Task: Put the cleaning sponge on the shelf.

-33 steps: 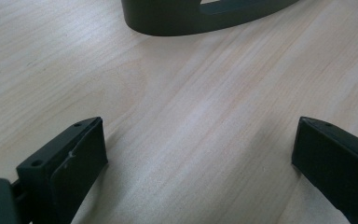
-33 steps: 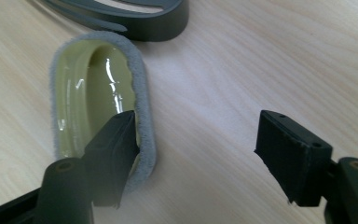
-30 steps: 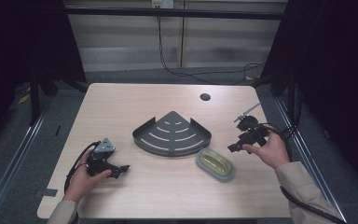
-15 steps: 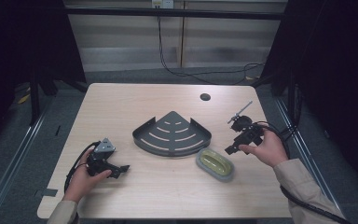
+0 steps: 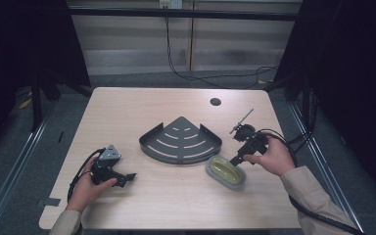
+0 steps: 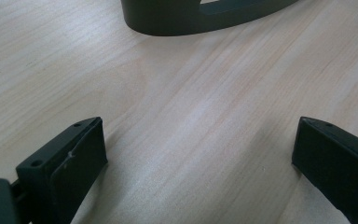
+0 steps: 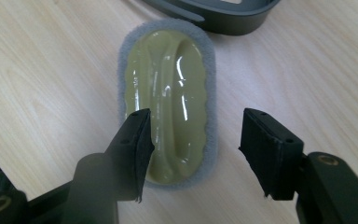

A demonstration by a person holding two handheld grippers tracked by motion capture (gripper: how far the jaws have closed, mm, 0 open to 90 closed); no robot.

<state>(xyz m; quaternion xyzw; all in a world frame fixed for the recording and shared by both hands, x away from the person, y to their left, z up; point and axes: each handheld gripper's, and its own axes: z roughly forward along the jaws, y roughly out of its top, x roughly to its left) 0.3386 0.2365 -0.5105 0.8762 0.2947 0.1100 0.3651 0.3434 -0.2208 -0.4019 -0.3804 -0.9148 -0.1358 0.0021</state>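
Note:
A dark grey fan-shaped corner shelf (image 5: 181,141) lies at the table's middle; its rim shows in the right gripper view (image 7: 223,16) and the left gripper view (image 6: 191,16). Just right of it lies an olive-green scrubber with a grey pad (image 5: 225,171), seen close up (image 7: 170,98). My right gripper (image 5: 236,159) hovers over the scrubber's near end, open, its jaws on either side of it (image 7: 193,149) without touching. My left gripper (image 5: 129,177) rests at the front left, open (image 6: 198,158), with bare wood between its jaws.
A round hole (image 5: 215,102) sits in the wooden table (image 5: 127,112) near its far right. Cables trail from both grippers. Dark floor and a metal rail surround the table.
The right hand has carried its gripper left and toward the front, from beside the shelf's right corner to over the scrubber. The left gripper has stayed put.

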